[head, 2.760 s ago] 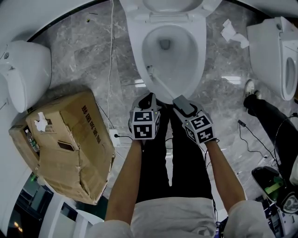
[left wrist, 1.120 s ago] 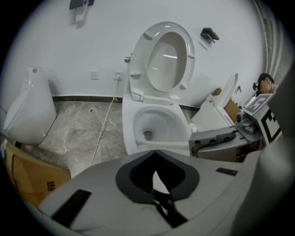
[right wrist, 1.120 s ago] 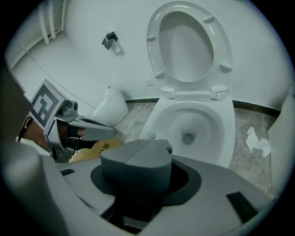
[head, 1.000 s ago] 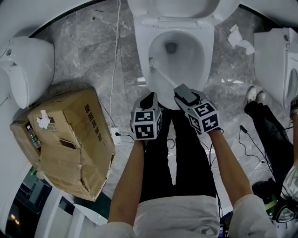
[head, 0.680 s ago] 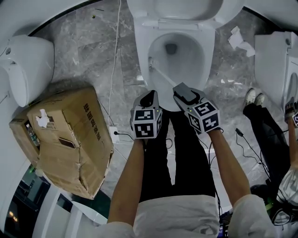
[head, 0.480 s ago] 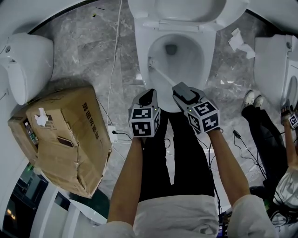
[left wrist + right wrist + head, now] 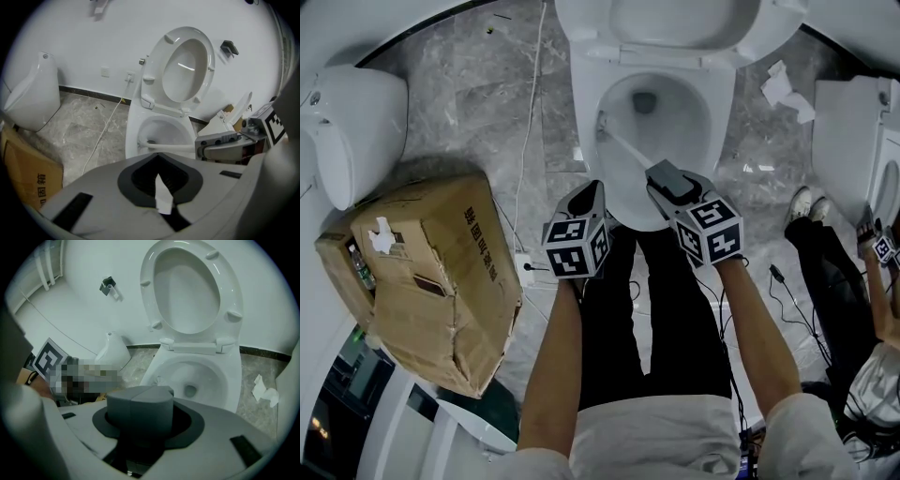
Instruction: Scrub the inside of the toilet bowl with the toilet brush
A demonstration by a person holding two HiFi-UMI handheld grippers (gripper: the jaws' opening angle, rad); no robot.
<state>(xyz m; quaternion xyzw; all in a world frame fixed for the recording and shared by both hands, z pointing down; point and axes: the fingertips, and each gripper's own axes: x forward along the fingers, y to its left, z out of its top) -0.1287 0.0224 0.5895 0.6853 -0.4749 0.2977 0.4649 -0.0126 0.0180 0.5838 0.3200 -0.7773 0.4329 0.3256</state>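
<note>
Toilet brush (image 7: 619, 148) juts ahead of the right gripper (image 7: 667, 178), pinched in its jaws, head inside the toilet bowl (image 7: 584, 122); left gripper (image 7: 586, 197) alongside, jaws pressed together.

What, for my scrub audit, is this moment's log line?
right gripper: shut on white toilet brush; brush head: inside white toilet bowl; left gripper: empty

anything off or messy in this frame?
Crumpled white tissue lies loose on the floor right of the toilet. The cardboard box at left is dented and creased. A white cable trails across the tiles beside the bowl. No spill visible.
</note>
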